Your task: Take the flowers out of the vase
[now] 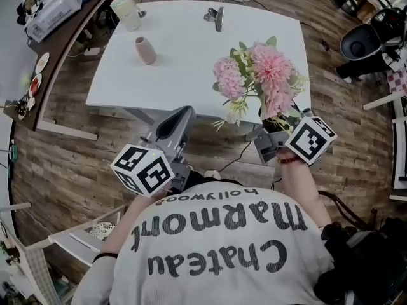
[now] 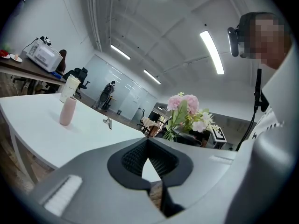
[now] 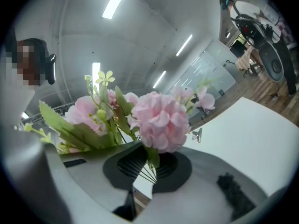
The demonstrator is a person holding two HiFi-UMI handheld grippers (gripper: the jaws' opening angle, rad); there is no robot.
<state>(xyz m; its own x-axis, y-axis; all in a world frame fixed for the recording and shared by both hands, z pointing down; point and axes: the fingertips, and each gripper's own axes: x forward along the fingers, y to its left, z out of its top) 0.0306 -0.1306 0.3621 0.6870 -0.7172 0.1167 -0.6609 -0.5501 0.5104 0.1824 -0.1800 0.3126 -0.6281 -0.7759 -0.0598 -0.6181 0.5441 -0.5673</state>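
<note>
The bunch of pink flowers [image 1: 261, 81] with green leaves hangs off the near edge of the white table, clear of the vase. My right gripper [image 1: 277, 127] is shut on its thin stems, which run between the pads in the right gripper view, the flowers [image 3: 159, 120] filling the space above my right gripper [image 3: 148, 161]. The small pink vase [image 1: 145, 49] stands upright and alone on the table's far left part; it also shows as the vase [image 2: 68, 111] in the left gripper view. My left gripper [image 1: 183, 113] is shut with nothing in it, below the table's near edge, left of the flowers [image 2: 187, 113].
The white table [image 1: 191, 75] also carries a metal clip [image 1: 216, 18] at the back and a pale cup [image 1: 127, 11] at its far left corner. A dark side desk [image 1: 70, 37] with a box stands to the left, an office chair [image 1: 362, 43] to the right.
</note>
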